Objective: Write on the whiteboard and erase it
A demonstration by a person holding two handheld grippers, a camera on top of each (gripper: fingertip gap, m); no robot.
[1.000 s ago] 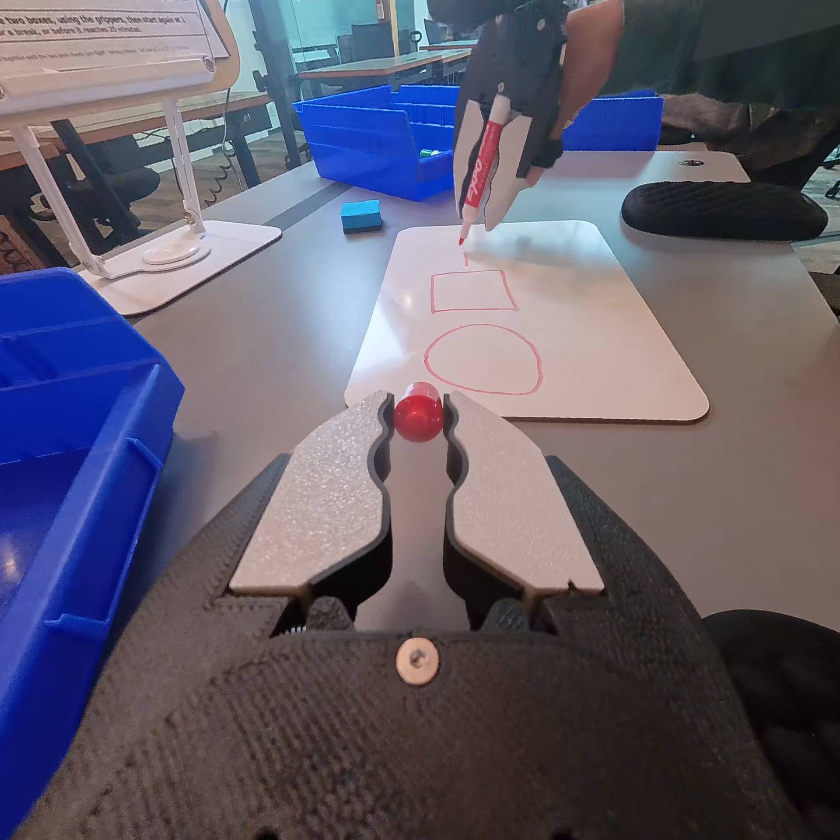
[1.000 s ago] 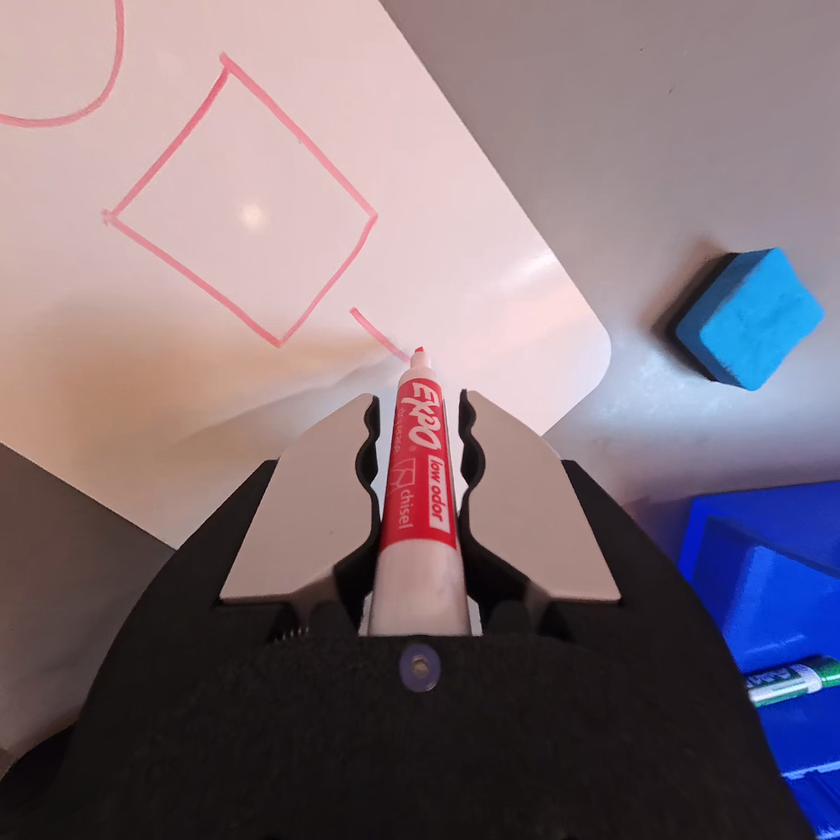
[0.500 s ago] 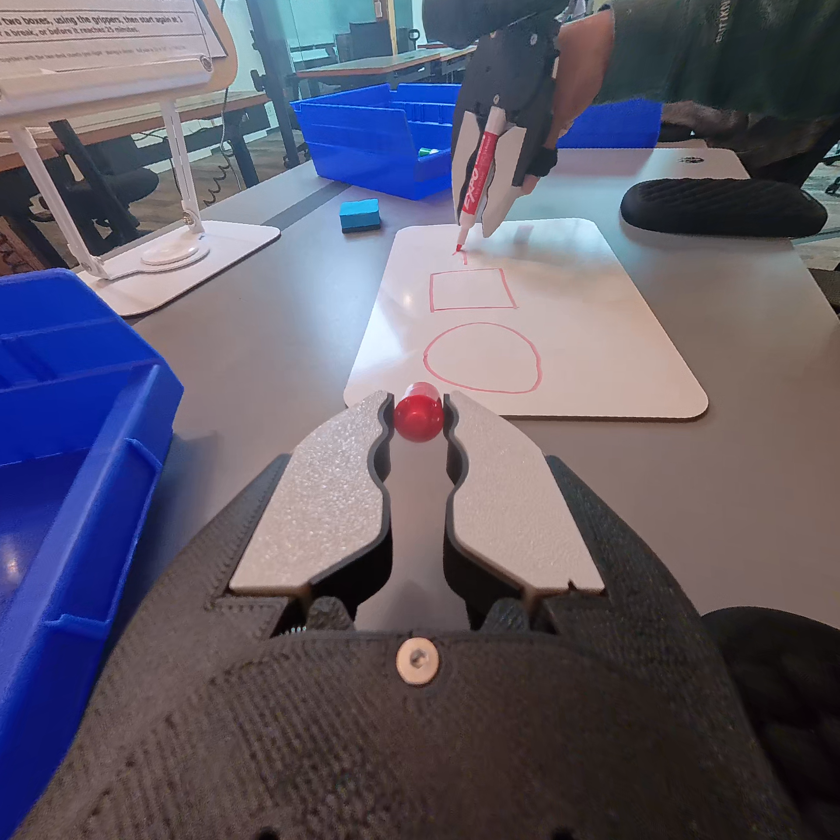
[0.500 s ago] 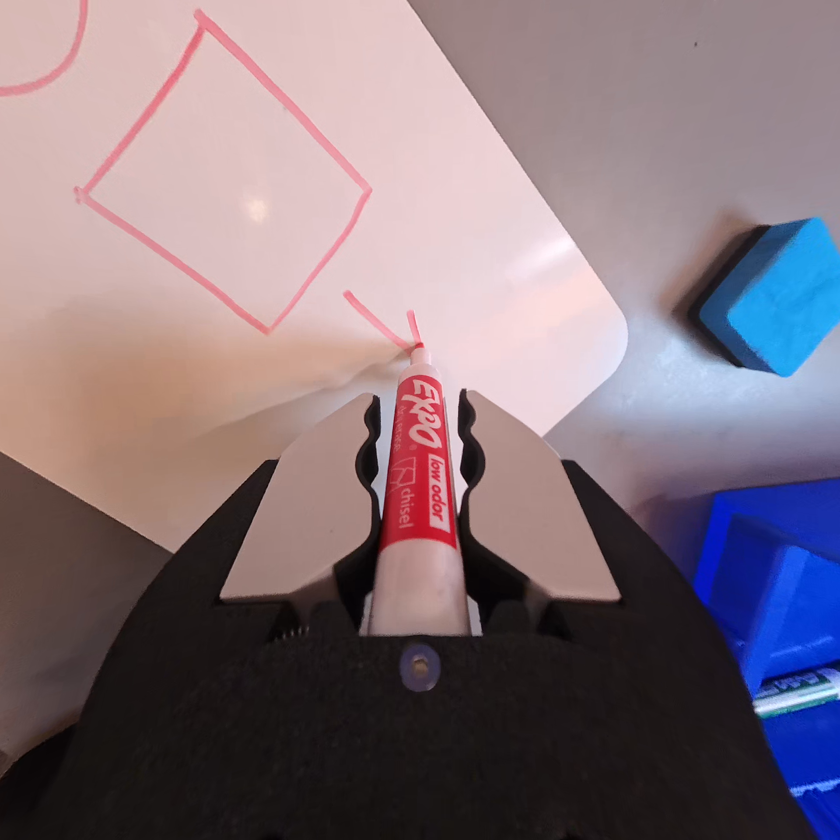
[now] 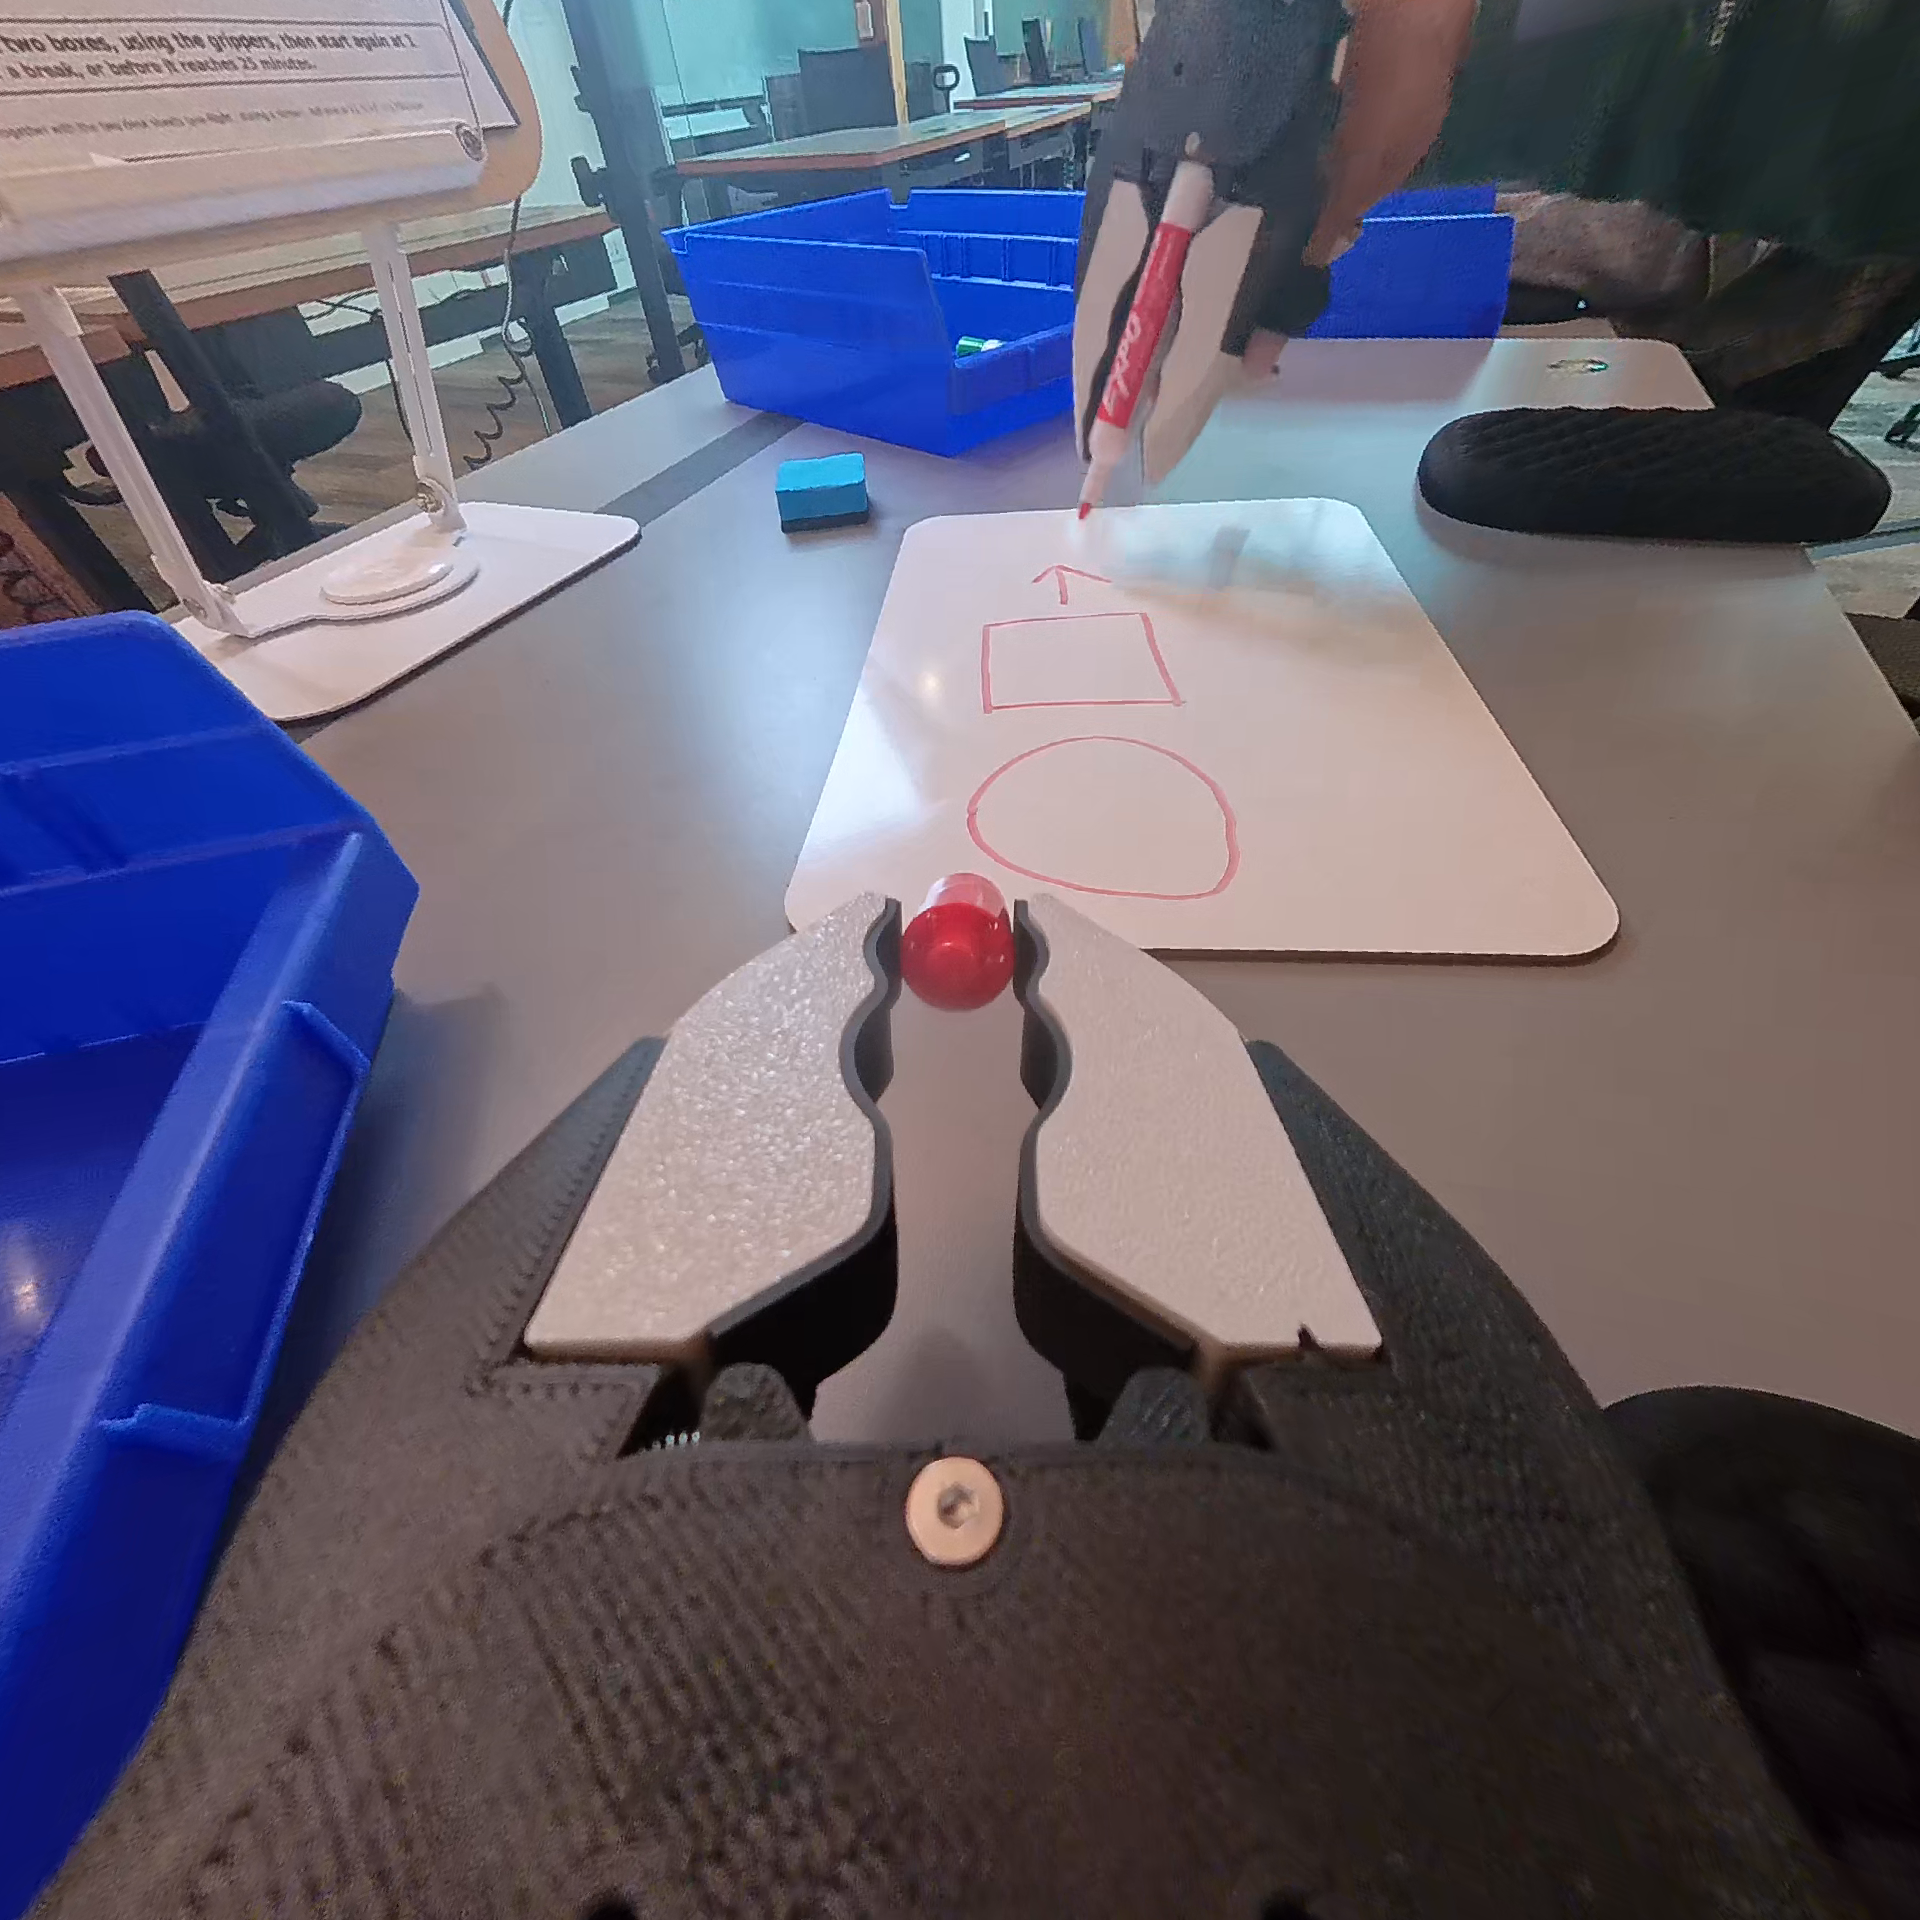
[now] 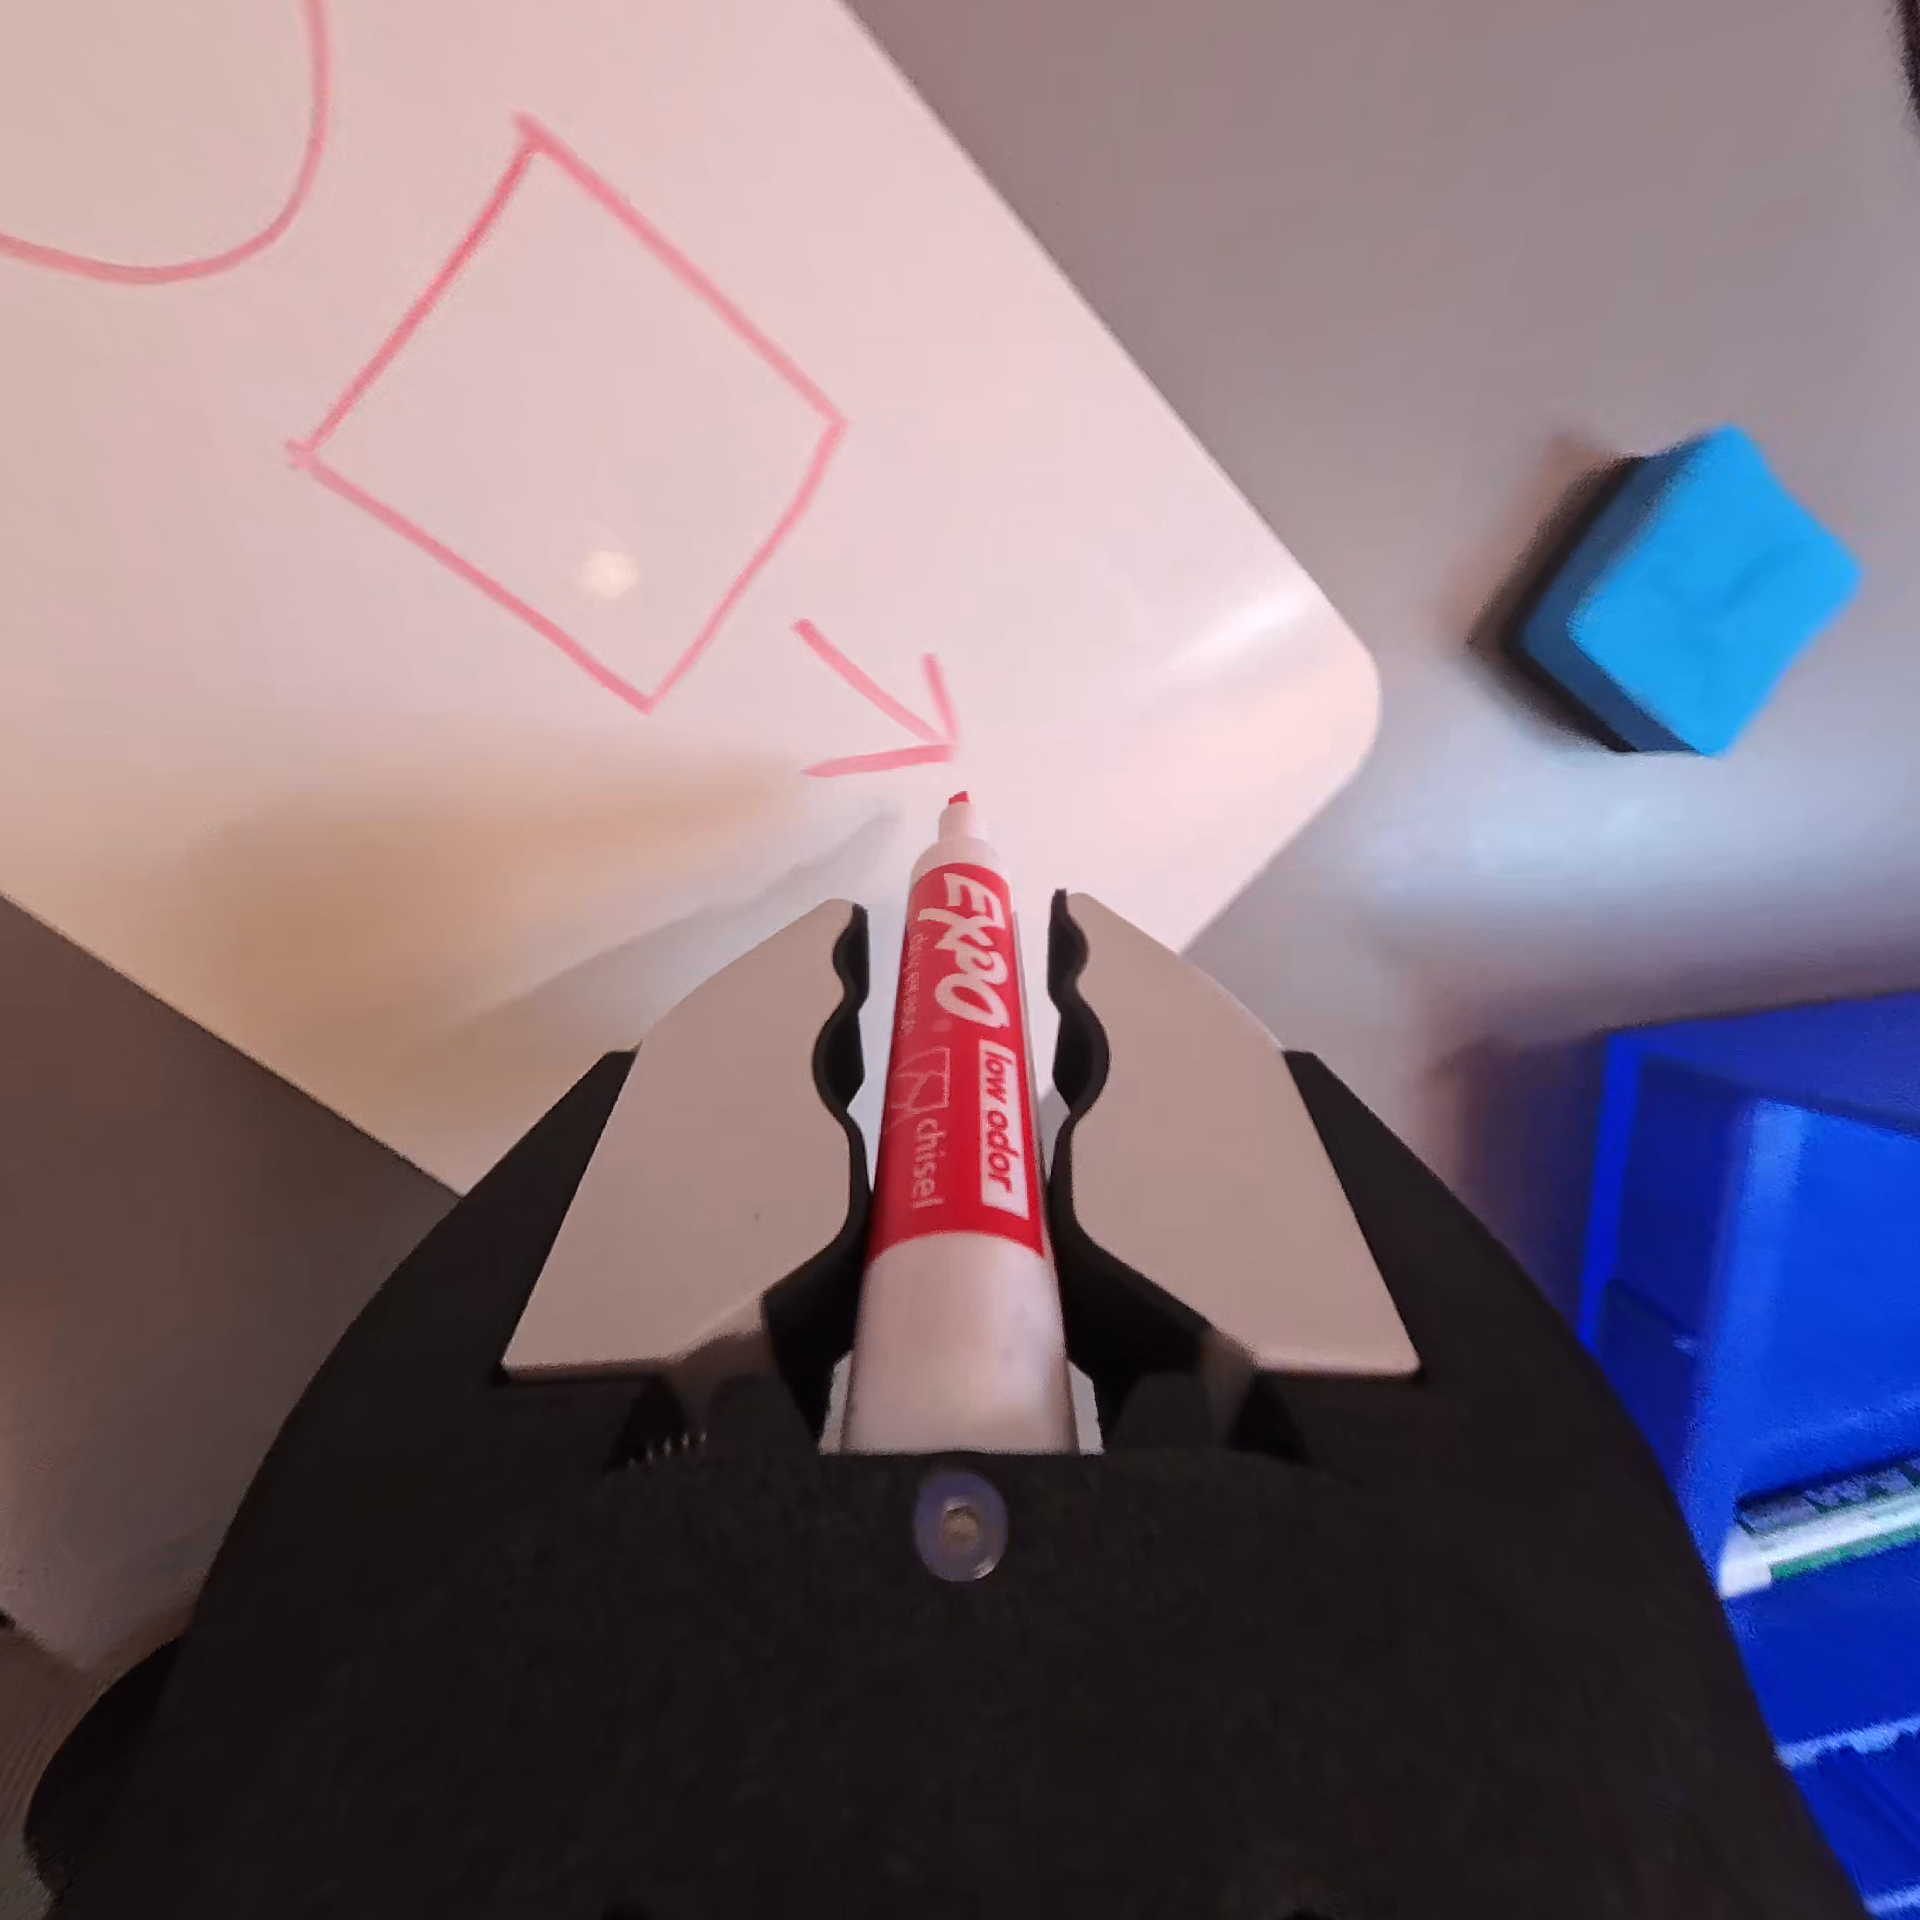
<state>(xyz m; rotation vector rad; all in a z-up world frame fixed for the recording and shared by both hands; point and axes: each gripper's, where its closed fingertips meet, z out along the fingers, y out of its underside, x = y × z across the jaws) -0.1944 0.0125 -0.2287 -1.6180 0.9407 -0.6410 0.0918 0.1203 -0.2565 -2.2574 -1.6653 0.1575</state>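
The whiteboard [image 5: 1351, 748] lies flat on the grey table [image 5: 623, 779], filling the middle of the left wrist view. It carries three red drawings: a circle [image 5: 1101, 816] nearest, a square [image 5: 1075, 660] above it, and a small arrow [image 5: 1065, 577] near the far edge. The right gripper [image 6: 956, 914] is clamped on the one red marker [image 6: 961, 1049], whose tip hangs just off the board beside the arrow, so I judge the writing step is at or near its end. The left gripper [image 5: 956, 914] pinches the red cap [image 5: 956, 940] at the board's near edge.

Next, probably, comes capping: tip and cap must line up straight. Then the single blue eraser [image 6: 1694, 592], at right in the right wrist view, beside the board's corner, needs fetching. I count two blue bins: one [image 5: 156, 987] at lower left, one [image 5: 883, 301] at upper middle holding a green marker [image 5: 977, 343].
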